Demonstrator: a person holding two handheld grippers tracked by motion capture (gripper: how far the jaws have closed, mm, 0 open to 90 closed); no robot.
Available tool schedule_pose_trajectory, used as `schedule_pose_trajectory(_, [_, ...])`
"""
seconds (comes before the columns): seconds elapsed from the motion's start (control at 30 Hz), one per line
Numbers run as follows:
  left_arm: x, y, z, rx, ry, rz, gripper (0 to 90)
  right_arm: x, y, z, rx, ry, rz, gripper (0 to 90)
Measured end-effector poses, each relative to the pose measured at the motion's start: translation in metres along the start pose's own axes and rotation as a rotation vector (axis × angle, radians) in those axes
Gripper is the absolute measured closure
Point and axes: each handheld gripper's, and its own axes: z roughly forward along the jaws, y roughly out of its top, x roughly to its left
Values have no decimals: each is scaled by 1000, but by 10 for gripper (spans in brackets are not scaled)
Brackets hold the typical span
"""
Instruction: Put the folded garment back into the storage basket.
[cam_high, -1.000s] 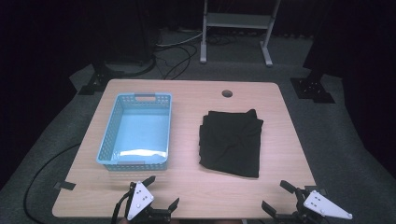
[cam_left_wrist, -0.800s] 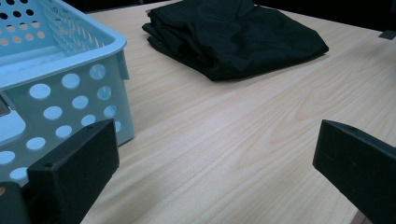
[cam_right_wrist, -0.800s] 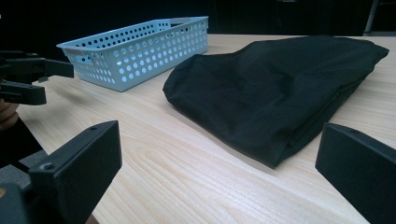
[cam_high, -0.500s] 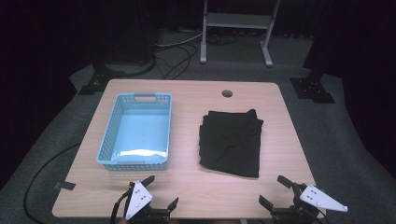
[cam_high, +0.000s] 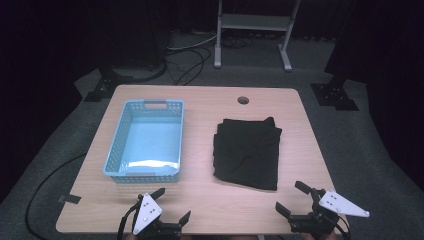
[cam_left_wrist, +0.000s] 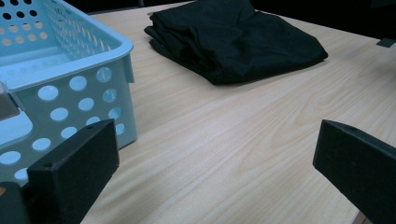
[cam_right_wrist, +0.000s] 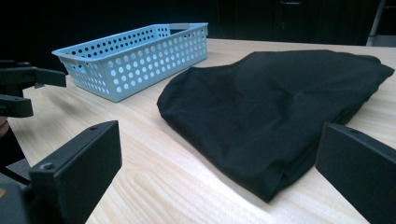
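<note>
- The folded black cloth (cam_high: 246, 152) lies flat on the right half of the pale wooden worktop (cam_high: 200, 200), in the same spot as a second ago; nothing touches it.
- In the right gripper view the cloth (cam_right_wrist: 275, 112) sits just ahead of the jaws, with its near folded edge between them and the worktop (cam_right_wrist: 163, 186).
- The light blue perforated plastic basket (cam_high: 145, 142) stands on the left half of the worktop, well apart from the cloth and unmoved; it looks empty inside.
- The right hand-held gripper (cam_high: 296, 197) sits at the near right edge of the worktop with its jaws spread wide, holding nothing. Compared with a second ago it has shifted leftward and slightly forward, so it now lies closer to the near right corner of the cloth.
- The left hand-held gripper (cam_high: 172, 205) hangs at the near edge just in front of the basket, jaws spread and holding nothing, much where it was before.
- In the left gripper view the basket's corner (cam_left_wrist: 70, 88) is just beside the left jaw, and the cloth (cam_left_wrist: 233, 39) lies farther off across bare wood.
- Beyond the worktop, a grey carpeted floor (cam_high: 350, 145) carries black cables (cam_high: 192, 55) and a metal stand (cam_high: 252, 22).
</note>
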Motion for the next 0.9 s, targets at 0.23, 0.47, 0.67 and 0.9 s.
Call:
schedule_pose_trajectory(0.23, [0,0,0,1,1,-1,0,-3,11,4,-14,11,-10,3])
schedule_pose_trajectory(0.47, [0,0,0,1,0,1,0,-5,21,13,-9,33,-24,3])
schedule_pose_trajectory(0.67, [0,0,0,-1,-1,1,0,-5,30,23,0,42,-44,3])
schedule_pose_trajectory(0.9, [0,0,-1,-3,-1,1,0,-9,37,33,27,47,-60,3])
